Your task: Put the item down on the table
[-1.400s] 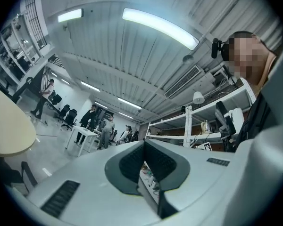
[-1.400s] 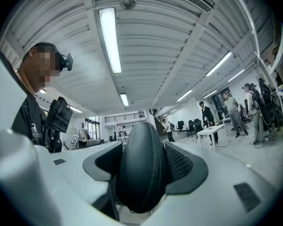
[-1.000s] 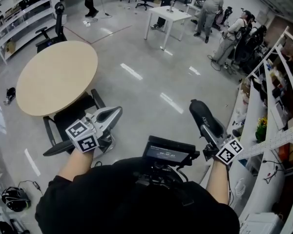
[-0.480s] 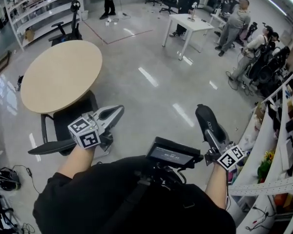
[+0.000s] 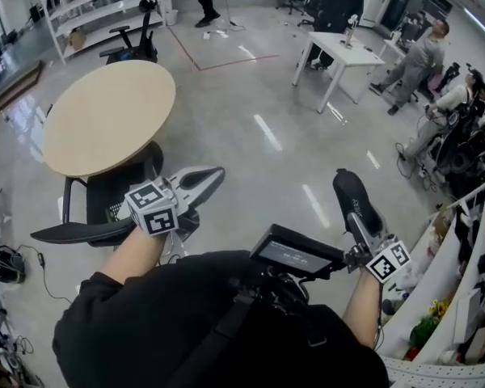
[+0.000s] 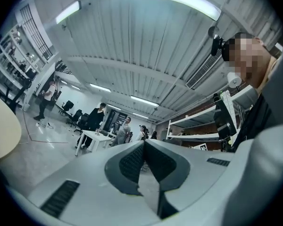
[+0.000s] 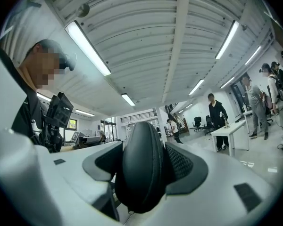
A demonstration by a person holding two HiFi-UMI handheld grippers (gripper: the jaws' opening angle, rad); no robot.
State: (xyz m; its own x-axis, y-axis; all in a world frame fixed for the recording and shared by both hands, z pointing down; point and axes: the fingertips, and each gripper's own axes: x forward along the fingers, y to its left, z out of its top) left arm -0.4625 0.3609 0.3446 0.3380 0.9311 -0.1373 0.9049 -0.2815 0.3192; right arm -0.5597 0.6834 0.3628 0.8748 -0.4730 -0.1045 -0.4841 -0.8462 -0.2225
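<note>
Right tool [image 5: 364,223] [image 7: 146,171]: jaws closed on a black zippered case [image 5: 353,200] [image 7: 141,173], which sits edge-on between the pads and projects forward past the tips, held in the air over the grey floor [image 5: 259,144]. Left tool [image 5: 212,175] [image 6: 144,145]: jaws together, nothing between them. Round bench [image 5: 105,115]: ahead and to the left, well apart from the case, with an office chair [image 5: 105,208] at its near edge.

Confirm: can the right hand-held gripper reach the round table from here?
Probably not. The right hand-held gripper holds a black case over floor; the round table sits ahead-left, beyond a chair.
</note>
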